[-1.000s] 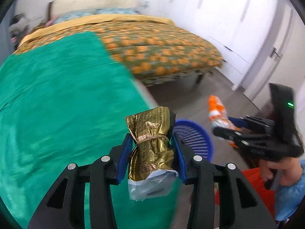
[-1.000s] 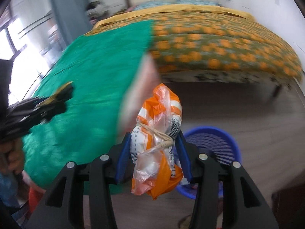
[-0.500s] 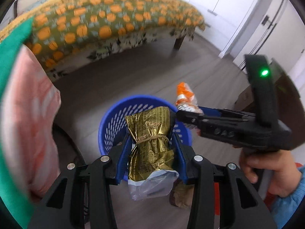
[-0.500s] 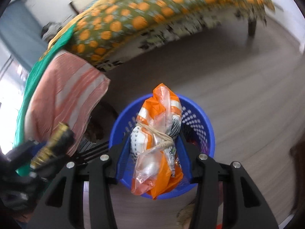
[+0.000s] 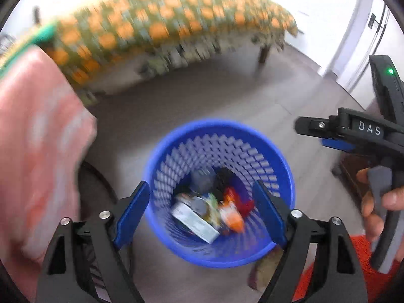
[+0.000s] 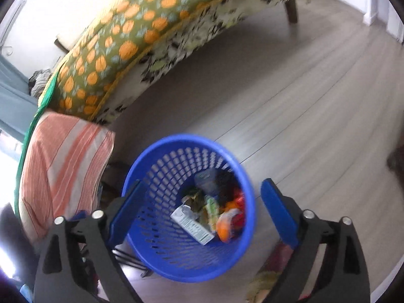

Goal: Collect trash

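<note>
Left gripper (image 5: pixel 202 209) spread wide, its jaws have just been opening, and there's nothing between the blue pads now! Right gripper (image 6: pixel 202 208) likewise: jaws just flung apart, wide open, empty. Both hang above the blue basket (image 5: pixel 275 151), which fills the lower middle of each wrist view, directly between and beyond the fingers.

Down in the basket's bottom lies the trash, a blurred heap: an orange-and-white wrapper (image 5: pixel 233 217) at the right of the pile, a white carton (image 5: pixel 194 221) lying slantwise at the left, green and red scraps around them, something dark behind. In the right wrist view the same orange-and-white wrapper (image 6: pixel 226 224) sits beside the carton (image 6: pixel 193 224), low in the mesh. The gold packet I can't pick out for certain in that blur.

Over at the right edge of the left wrist view, the right gripper (image 5: pixel 325 136) shows in side profile, a hand (image 5: pixel 378 209) wrapped round its grey trigger.

Outward now: the basket stands on a grey plank floor (image 6: pixel 303 101). A pink-and-white striped cloth (image 6: pixel 63 161) hangs at the left of frame, just beside the basket. Across the top runs a bed with an orange-patterned green cover (image 6: pixel 126 38), one dark leg (image 6: pixel 291 10) visible at upper right. White doors (image 5: pixel 358 50) stand at the far right of the left view.
</note>
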`<state>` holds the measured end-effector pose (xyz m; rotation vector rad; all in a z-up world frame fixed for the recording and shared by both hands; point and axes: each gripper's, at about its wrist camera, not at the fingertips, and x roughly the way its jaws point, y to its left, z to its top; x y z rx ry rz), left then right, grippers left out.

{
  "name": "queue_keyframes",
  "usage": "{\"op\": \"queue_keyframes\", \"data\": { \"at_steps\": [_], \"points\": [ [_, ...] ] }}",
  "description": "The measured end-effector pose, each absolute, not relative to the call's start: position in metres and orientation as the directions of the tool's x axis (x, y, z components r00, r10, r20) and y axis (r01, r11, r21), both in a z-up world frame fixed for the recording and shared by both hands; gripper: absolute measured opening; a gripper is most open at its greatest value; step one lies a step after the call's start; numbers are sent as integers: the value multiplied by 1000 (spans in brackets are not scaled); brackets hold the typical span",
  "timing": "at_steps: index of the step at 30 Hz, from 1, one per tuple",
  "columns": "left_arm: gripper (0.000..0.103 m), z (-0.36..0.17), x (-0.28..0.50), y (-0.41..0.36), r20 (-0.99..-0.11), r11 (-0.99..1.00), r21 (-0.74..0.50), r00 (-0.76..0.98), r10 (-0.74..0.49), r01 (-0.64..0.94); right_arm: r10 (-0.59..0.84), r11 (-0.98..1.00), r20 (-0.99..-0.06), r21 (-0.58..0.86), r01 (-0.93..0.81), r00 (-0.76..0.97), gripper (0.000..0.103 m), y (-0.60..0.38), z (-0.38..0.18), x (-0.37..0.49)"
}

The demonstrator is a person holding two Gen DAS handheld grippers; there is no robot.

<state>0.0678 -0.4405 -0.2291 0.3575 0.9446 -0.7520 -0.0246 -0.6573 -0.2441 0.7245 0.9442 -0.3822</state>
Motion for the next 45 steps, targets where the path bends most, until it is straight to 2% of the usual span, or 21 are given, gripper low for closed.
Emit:
{"op": "queue_keyframes", "data": {
  "at_steps": [3,7,15,17,21,27,38,45],
  "points": [
    [98,-197,46,-427,-795,700,-41,401,-456,713,-53,724,-849,331,606,526,98,-648,-217,-41],
    [98,-158,16,-406,-771,700,-74,404,-492,710,-152,762,-847,227,606,509,98,-621,-177,-73],
    [98,-119,-25,-374,-714,705,-13,487,-503,709,-274,827,-748,138,546,605,98,-557,-134,-136],
    [98,-116,-28,-370,-718,718,12,506,-479,696,-283,832,-716,149,535,639,98,-546,-127,-147],
    [98,-117,-27,-364,-754,740,-13,479,-449,673,-336,831,-688,104,546,643,98,-534,-121,-159],
    [98,-125,-25,-356,-780,759,56,503,-371,648,-285,833,-718,142,535,635,98,-538,-133,-164],
    [98,-142,-15,-348,-821,755,-19,421,-386,656,-178,890,-760,148,432,626,98,-513,-145,-146],
    [98,-145,-18,-351,-820,751,12,437,-371,660,-167,897,-769,142,419,617,98,-508,-147,-145]
  ]
}}
